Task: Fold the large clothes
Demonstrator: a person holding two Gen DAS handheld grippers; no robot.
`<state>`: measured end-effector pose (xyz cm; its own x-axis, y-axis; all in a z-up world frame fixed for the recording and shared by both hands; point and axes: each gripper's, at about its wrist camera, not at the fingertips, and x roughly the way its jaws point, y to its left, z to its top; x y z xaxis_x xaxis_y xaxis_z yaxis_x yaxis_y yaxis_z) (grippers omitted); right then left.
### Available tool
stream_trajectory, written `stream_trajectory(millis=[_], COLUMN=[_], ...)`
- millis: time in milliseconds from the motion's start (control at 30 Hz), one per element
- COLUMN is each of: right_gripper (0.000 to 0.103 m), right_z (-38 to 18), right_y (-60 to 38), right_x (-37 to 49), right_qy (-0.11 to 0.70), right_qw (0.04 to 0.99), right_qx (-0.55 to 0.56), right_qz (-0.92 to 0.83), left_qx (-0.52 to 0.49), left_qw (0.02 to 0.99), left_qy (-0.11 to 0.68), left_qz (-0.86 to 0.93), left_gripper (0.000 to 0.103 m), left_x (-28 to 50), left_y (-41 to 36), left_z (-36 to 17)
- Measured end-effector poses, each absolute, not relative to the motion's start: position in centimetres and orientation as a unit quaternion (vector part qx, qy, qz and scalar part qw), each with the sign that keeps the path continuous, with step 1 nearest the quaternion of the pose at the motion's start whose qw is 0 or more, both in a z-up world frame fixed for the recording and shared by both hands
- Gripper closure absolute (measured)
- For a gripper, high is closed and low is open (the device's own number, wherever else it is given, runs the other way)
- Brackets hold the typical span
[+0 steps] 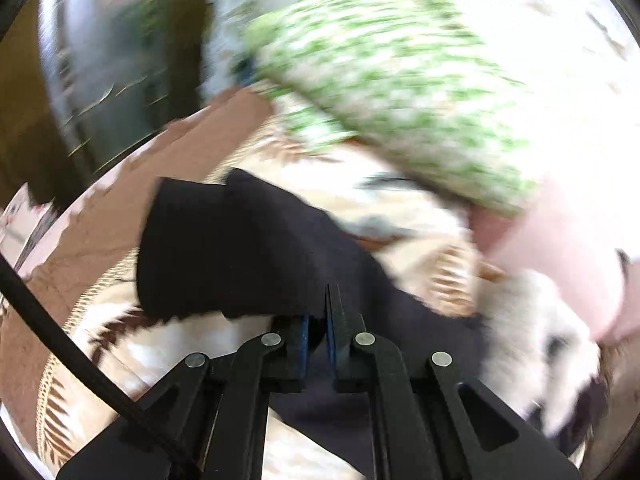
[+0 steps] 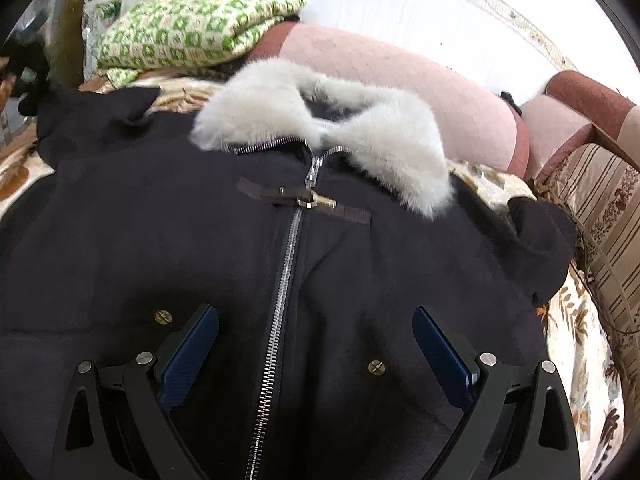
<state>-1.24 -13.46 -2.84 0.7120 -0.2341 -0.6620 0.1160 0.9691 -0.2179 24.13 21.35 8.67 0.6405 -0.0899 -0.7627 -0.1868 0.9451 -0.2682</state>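
Note:
A dark navy coat (image 2: 160, 220) lies front up on a patterned cover, zipped, with a pale fur collar (image 2: 280, 96) and a toggle strap below it. My right gripper (image 2: 316, 314) hovers open over the coat's chest, its blue pads either side of the zipper (image 2: 286, 272) with nothing pinched. In the blurred left wrist view, my left gripper (image 1: 318, 312) is shut on a fold of the coat's dark sleeve (image 1: 224, 248), which hangs raised over the fingertips. The fur collar (image 1: 532, 340) shows at the right.
A folded green-and-white blanket (image 2: 192, 28) sits at the back left, beside a pink bolster cushion (image 2: 400, 92). The leaf-patterned cover (image 2: 580, 320) spreads under the coat. A striped armrest (image 2: 608, 208) stands on the right. A black cable (image 1: 60, 328) crosses the left wrist view.

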Motion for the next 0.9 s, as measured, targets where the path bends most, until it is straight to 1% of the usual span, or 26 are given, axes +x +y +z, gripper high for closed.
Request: stream_trajectory(millis=[133,200,267,333,400,433,467,500,533,567,600,733,800,867,900], right_gripper=[0.004,0.004,0.004,0.004,0.004,0.004,0.004,0.004,0.004,0.004,0.004,0.004,0.004,0.004,0.004], right_z=[0.0,1.2,2.1,2.7,3.1,3.2,3.2,3.4,3.3,3.2,3.1,3.1,2.9,2.5,2.2], right_y=[-14.5,-16.3,-18.6,-21.3,-23.9,-25.1,-26.1,-26.8,-27.4,-27.8,-28.2,-28.7,-28.6,-28.1,-28.0], right_x=[-2.3,-2.5,-2.7,-2.9,-3.2,-3.4,-3.6,-3.9,-4.1,-4.1,-4.1,-4.4,-3.8,-3.3,-3.1], right_qy=[0.308,0.292,0.284,0.277,0.271,0.269,0.266,0.264,0.264,0.266,0.27,0.28,0.285,0.296,0.303], right_qw=[0.939,0.942,0.941,0.937,0.931,0.928,0.926,0.926,0.925,0.924,0.922,0.922,0.924,0.925,0.925], right_qx=[-0.087,-0.071,-0.044,-0.01,0.018,0.031,0.043,0.052,0.06,0.064,0.066,0.084,0.088,0.102,0.11], right_qz=[-0.123,-0.149,-0.181,-0.212,-0.242,-0.256,-0.263,-0.266,-0.267,-0.269,-0.27,-0.252,-0.24,-0.213,-0.201], left_qx=[-0.148,-0.144,-0.13,-0.094,-0.069,-0.059,-0.055,-0.052,-0.05,-0.053,-0.057,-0.045,-0.038,-0.015,-0.007], left_qw=[0.897,0.892,0.881,0.877,0.868,0.861,0.855,0.851,0.847,0.846,0.846,0.851,0.86,0.883,0.891], left_qy=[0.411,0.413,0.418,0.419,0.425,0.434,0.443,0.448,0.455,0.457,0.456,0.456,0.448,0.423,0.413], left_qz=[-0.062,-0.113,-0.178,-0.215,-0.247,-0.26,-0.265,-0.268,-0.271,-0.272,-0.27,-0.256,-0.242,-0.205,-0.188], left_gripper=[0.097,0.102,0.102,0.102,0.101,0.098,0.088,0.08,0.061,0.046,0.044,0.041,0.037,0.029,0.028], left_x=[21.5,20.3,18.5,16.8,15.5,14.8,14.1,13.2,12.5,11.8,11.4,8.5,7.0,5.9,5.6], left_y=[13.6,9.6,4.1,-1.0,-4.9,-7.0,-8.6,-9.5,-10.2,-10.5,-10.2,-8.8,-7.5,-5.0,-4.1], left_z=[11.8,12.3,12.4,12.0,11.1,10.3,9.4,8.8,8.0,7.5,7.2,5.9,5.9,5.8,5.7])
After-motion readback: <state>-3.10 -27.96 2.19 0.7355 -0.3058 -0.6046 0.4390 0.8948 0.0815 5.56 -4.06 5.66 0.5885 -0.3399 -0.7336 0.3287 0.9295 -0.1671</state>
